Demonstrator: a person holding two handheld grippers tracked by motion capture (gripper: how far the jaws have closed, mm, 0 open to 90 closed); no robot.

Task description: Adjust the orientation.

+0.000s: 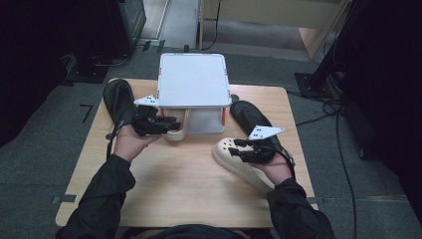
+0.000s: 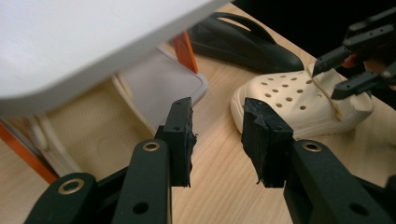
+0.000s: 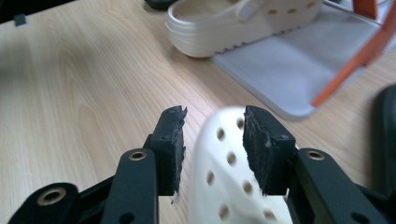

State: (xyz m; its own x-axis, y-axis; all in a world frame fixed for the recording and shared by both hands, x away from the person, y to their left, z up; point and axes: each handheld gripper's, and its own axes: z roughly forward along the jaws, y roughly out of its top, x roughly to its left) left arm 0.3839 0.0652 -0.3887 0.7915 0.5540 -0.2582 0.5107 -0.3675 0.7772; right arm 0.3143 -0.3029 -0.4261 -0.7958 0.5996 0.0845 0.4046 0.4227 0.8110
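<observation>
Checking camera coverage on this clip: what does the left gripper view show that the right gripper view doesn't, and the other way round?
Left gripper view: the rack's white top shelf overhead, and the right gripper with its fingers either side of the strap of the clog on the table. Right gripper view: the ridged sole and side of the clog on the lower shelf, seen across the wood. Shared: both cream clogs, the grey lower shelf, an orange leg, a black sandal and the wooden table.
</observation>
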